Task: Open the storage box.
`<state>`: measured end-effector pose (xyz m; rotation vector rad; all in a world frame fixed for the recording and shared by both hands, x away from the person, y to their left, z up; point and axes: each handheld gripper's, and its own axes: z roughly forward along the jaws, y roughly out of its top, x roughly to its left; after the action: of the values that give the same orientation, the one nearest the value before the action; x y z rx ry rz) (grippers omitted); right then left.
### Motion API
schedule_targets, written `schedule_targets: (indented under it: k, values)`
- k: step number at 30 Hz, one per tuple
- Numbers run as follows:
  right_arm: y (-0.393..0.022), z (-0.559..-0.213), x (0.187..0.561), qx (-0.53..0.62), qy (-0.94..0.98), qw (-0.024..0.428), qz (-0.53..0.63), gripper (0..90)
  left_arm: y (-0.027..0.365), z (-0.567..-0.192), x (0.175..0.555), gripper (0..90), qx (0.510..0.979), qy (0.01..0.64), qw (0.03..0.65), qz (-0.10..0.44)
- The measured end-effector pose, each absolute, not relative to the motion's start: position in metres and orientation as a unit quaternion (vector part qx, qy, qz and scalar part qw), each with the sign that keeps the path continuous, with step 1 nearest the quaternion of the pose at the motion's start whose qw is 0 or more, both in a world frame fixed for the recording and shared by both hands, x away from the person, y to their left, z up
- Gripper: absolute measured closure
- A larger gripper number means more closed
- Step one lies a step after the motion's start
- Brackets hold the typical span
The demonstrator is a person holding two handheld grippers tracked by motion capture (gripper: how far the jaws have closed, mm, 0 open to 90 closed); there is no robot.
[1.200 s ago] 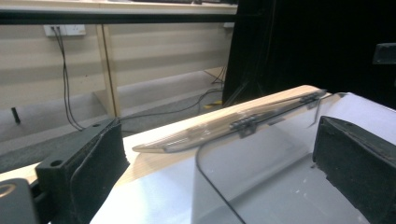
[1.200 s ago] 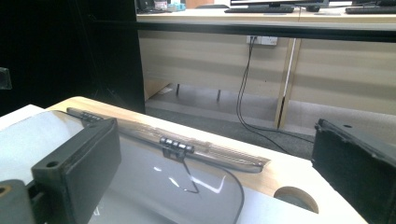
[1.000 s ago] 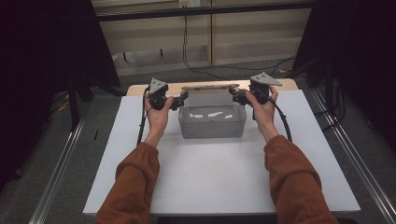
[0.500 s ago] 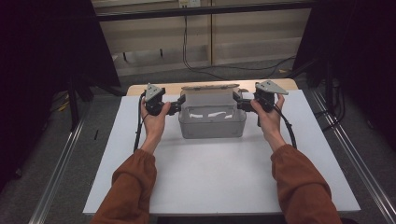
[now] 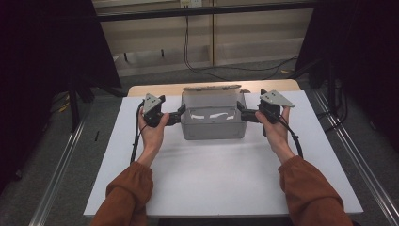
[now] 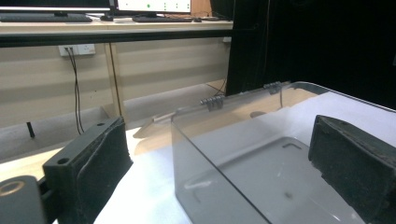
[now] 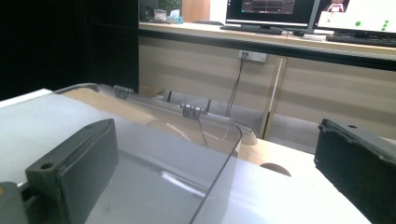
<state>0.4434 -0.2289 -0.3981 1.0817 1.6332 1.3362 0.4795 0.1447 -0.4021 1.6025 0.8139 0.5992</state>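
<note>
Clear plastic box (image 5: 212,121) sits at the far middle of the white surface (image 5: 221,179), lid hinged back. Left tongs (image 5: 178,116) and right tongs (image 5: 243,112) straddle opposite end walls, both spread, not clamped yet. Risk: thin slick walls, uneven squeeze could flex, slip or tilt the box.

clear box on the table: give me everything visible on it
The clear box looks like see-through grey-tinted plastic, rectangular with rounded corners. It sits upright at the far middle of the white table top. Its lid is swung open behind on two small hinges. It looks empty. The left gripper straddles its left wall, the right gripper its right wall, one finger inside each; contact unclear.
</note>
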Motion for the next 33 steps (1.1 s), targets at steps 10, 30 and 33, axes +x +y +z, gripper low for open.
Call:
schedule_targets:
  k: [10,30,33]
  values:
    - [-0.234,-0.404,0.413,0.423,0.631,0.389,0.522,0.0,0.164,-0.410,0.456,4.2,0.674,0.362,0.587,0.265]
    - [-0.257,-0.409,0.361,0.428,0.612,0.409,0.524,0.0,0.185,-0.416,0.401,2.9,0.659,0.362,0.599,0.274]
    - [-0.260,-0.410,0.354,0.429,0.609,0.411,0.526,0.0,0.189,-0.421,0.392,3.0,0.649,0.373,0.600,0.282]
